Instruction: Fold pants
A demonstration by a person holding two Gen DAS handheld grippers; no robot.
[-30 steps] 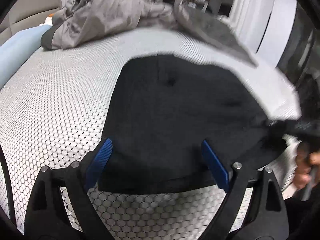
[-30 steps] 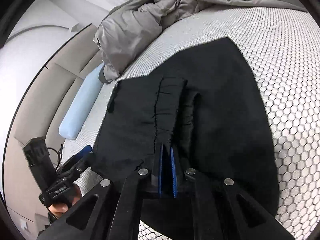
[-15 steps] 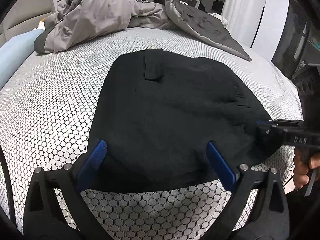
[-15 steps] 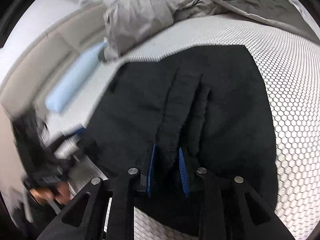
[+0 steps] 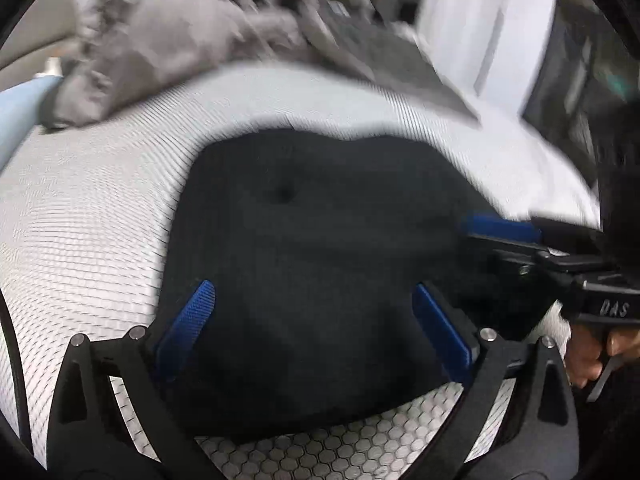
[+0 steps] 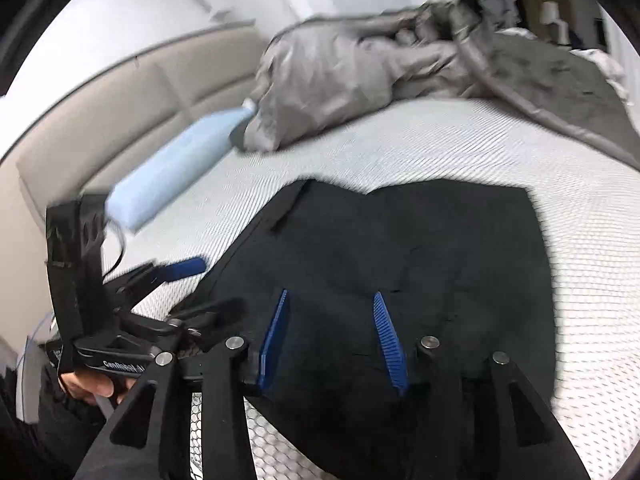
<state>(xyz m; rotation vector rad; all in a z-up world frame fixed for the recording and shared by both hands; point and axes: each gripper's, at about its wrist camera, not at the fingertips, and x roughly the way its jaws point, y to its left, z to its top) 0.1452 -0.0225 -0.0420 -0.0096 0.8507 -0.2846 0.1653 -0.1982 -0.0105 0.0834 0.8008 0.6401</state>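
The black fabric pants (image 5: 320,264), folded into a flat matte slab with rounded corners, lie in the middle of both views on a bed (image 5: 80,216) covered in white cloth printed with small dark hexagons. In the left wrist view, a pale blue bolster pillow (image 5: 18,108) sits at the far left edge. Right of it, across the top, a crumpled grey quilt (image 5: 168,52) with a sheeny, wrinkled surface is heaped on the bed. White curtains (image 5: 480,32) hang at the upper right. The left hand-held gripper (image 5: 314,334) fills the bottom of the frame with its blue ribbed fingers spread wide, nothing between them, above the near part of the pants. At the right edge the right hand-held gripper (image 5: 500,230) reaches in over the pants.

In the right wrist view, a beige padded headboard (image 6: 120,112) curves through the upper left. The right hand-held gripper (image 6: 332,340) stands partly open and empty over the pants' near edge.
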